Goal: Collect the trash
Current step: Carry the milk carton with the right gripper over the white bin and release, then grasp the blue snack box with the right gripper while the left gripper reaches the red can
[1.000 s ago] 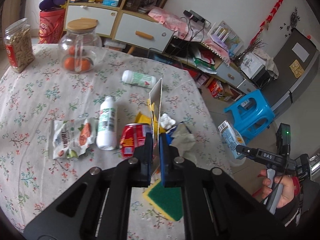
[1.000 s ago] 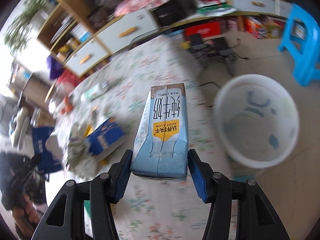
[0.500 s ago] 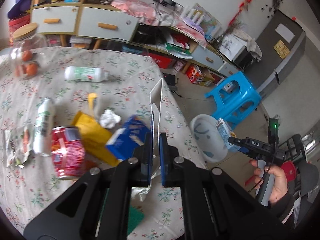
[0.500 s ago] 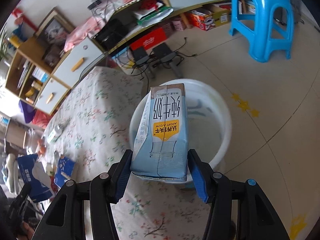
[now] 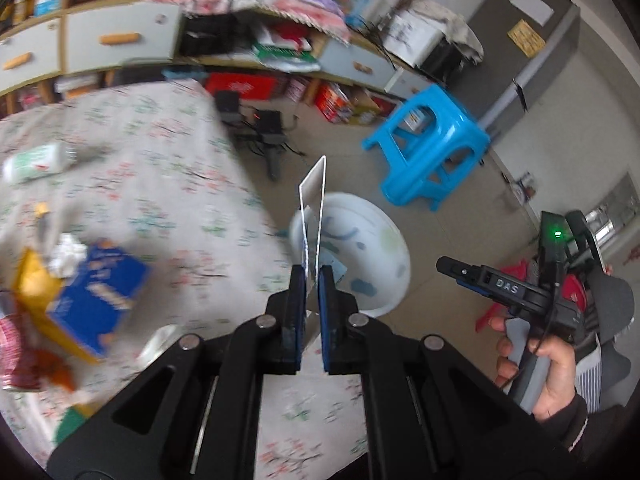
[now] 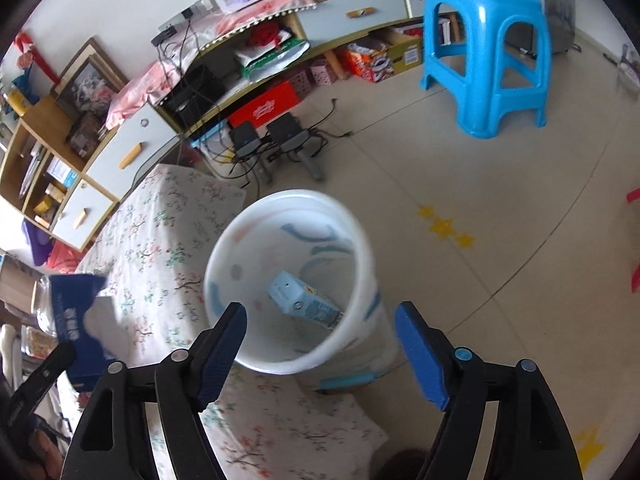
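My left gripper is shut on a thin white card that stands upright between the pads, over the table edge. Just beyond it a white bin stands on the floor. My right gripper hovers above that bin; its jaws are opening and nothing is between them. A light blue milk carton lies on the bin's bottom. On the floral tablecloth lie a blue box, a yellow packet, a crumpled tissue, a red can and a white bottle.
A blue plastic stool stands on the tiled floor beyond the bin. Cables and black boxes lie under the long cabinet. A hand holds the right gripper's handle. A blue tissue box sits at the table's left.
The right gripper moved over the bin and let go of the milk carton, which now lies inside. The left gripper swung right toward the bin, still shut on the card.
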